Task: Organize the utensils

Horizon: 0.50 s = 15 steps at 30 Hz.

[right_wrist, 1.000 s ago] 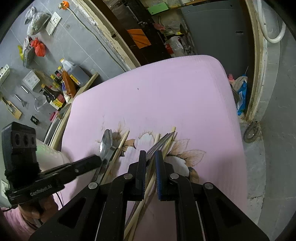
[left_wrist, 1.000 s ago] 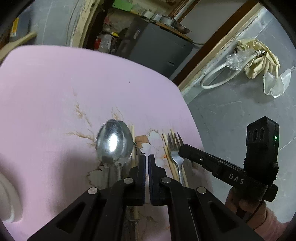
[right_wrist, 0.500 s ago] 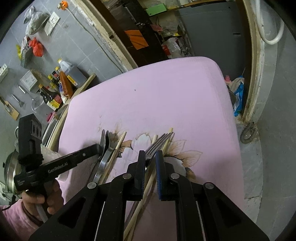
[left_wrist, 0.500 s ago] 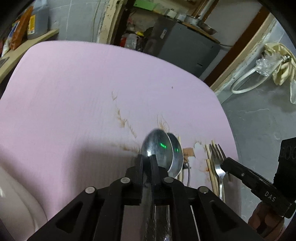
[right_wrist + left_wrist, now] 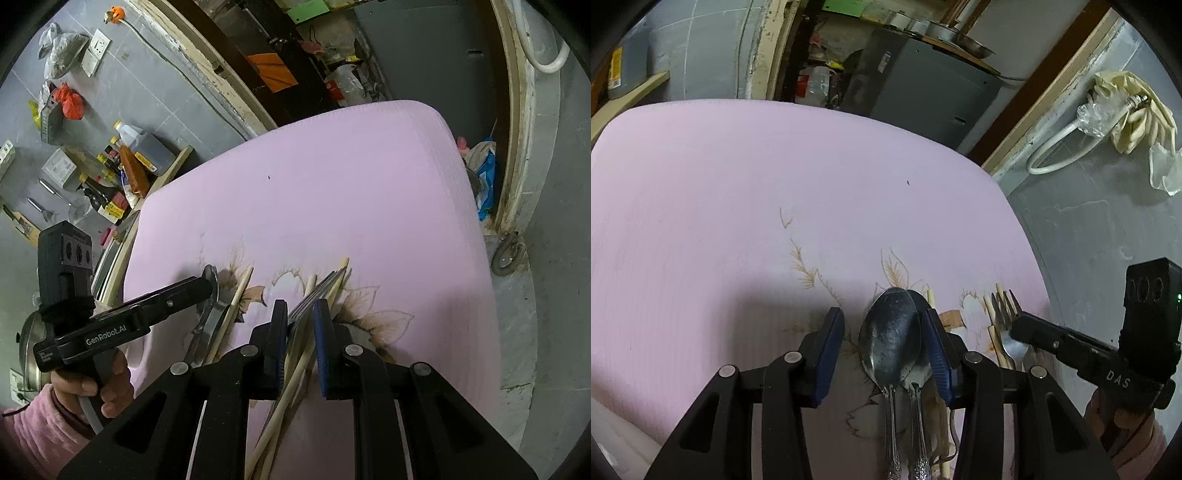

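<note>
Two metal spoons (image 5: 890,339) lie side by side and overlapping on the pink mat (image 5: 775,184), bowls pointing away. My left gripper (image 5: 882,314) straddles them with its jaws opening; the left pad stands clear and the right pad sits close beside the second spoon (image 5: 921,354). Further right lie forks (image 5: 1008,314) and wooden chopsticks (image 5: 995,343), with my right gripper (image 5: 1019,325) at them. In the right wrist view my right gripper (image 5: 301,303) has its jaws opening slightly, with the forks (image 5: 317,290) and chopsticks (image 5: 284,398) between them. The left gripper (image 5: 207,284) reaches over the spoons (image 5: 210,321).
The mat's right edge (image 5: 476,229) drops to a grey floor. A white dish rim (image 5: 613,435) shows at the mat's near left. A metal pot (image 5: 26,343) and a shelf with bottles (image 5: 140,147) stand to the left, a grey cabinet (image 5: 923,81) behind.
The left gripper took up one spoon, carried it over beside the other and opened, so both spoons now lie together. The right gripper's jaws have parted slightly around the forks.
</note>
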Each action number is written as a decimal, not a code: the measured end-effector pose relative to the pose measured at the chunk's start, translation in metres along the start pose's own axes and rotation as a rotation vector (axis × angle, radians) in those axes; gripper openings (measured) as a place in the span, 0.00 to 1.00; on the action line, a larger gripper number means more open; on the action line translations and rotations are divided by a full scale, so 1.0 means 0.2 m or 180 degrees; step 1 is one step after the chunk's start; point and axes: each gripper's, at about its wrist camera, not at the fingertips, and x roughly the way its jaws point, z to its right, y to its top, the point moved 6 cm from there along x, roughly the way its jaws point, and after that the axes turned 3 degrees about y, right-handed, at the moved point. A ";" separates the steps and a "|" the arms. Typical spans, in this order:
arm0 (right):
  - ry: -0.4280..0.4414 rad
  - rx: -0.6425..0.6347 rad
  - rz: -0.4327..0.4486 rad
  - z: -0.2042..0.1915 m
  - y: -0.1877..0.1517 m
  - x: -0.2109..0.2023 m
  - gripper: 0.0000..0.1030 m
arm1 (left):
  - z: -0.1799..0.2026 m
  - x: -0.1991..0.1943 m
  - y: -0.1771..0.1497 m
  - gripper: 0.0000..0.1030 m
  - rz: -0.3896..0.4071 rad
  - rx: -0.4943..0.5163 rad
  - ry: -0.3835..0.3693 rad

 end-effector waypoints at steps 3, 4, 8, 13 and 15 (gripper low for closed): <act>0.0001 0.0041 -0.0031 0.01 0.01 0.01 0.13 | -0.01 0.01 -0.01 0.24 -0.0059 0.0048 0.0002; -0.0003 0.0048 -0.0043 0.02 0.01 0.01 0.13 | 0.00 0.01 -0.01 0.22 -0.0068 0.0070 0.0016; -0.0019 0.0100 -0.0097 0.02 0.02 0.02 0.13 | 0.00 0.00 -0.03 0.12 -0.0109 0.0120 0.0042; -0.0037 0.0106 -0.0122 0.00 0.01 0.02 0.13 | 0.00 -0.02 -0.06 0.07 -0.0129 0.0115 -0.0017; -0.0017 0.0128 -0.0108 0.00 0.00 0.01 0.12 | 0.00 -0.04 -0.06 0.05 -0.0112 0.0117 -0.0062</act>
